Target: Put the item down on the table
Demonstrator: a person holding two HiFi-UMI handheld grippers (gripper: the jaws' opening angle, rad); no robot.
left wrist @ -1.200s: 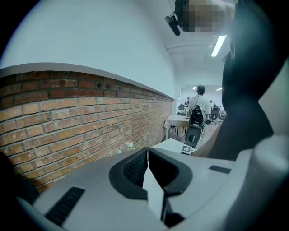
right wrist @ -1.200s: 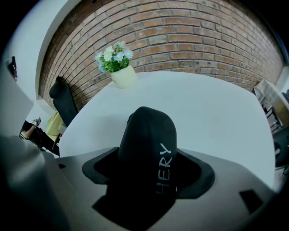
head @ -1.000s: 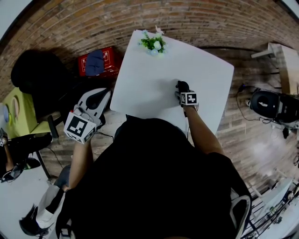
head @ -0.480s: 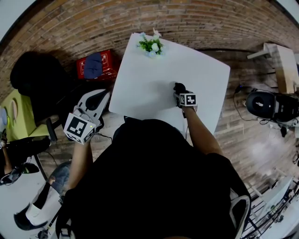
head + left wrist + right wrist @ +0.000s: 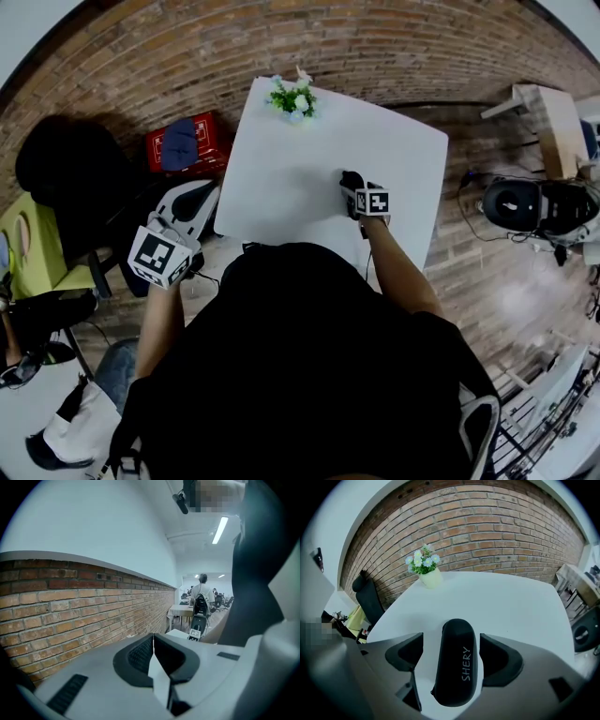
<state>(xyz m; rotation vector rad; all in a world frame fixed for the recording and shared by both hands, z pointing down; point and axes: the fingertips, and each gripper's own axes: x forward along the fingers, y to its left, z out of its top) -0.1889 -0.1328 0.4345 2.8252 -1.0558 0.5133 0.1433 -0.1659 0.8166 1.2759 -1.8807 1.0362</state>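
A black oblong case (image 5: 457, 663) printed "SHERY" lies on the white table (image 5: 506, 606) between the jaws of my right gripper (image 5: 451, 644). Those jaws stand open, with a clear gap on the case's left side and the right pad close to it. In the head view the right gripper (image 5: 351, 184) sits near the table's middle with the dark case (image 5: 347, 176) at its tip. My left gripper (image 5: 192, 202) hangs off the table's left edge; its pads (image 5: 140, 653) meet with nothing between them, the jaws shut and pointing at a brick wall.
A small pot of blue and white flowers (image 5: 292, 97) stands at the table's far edge (image 5: 425, 569). On the floor to the left lie a red box (image 5: 183, 141) and a black chair (image 5: 66, 178). A black machine (image 5: 525, 206) sits at the right.
The head view has drifted, so the table sits a little further left and up. The right gripper and case keep their spot on the table. The left gripper has not moved.
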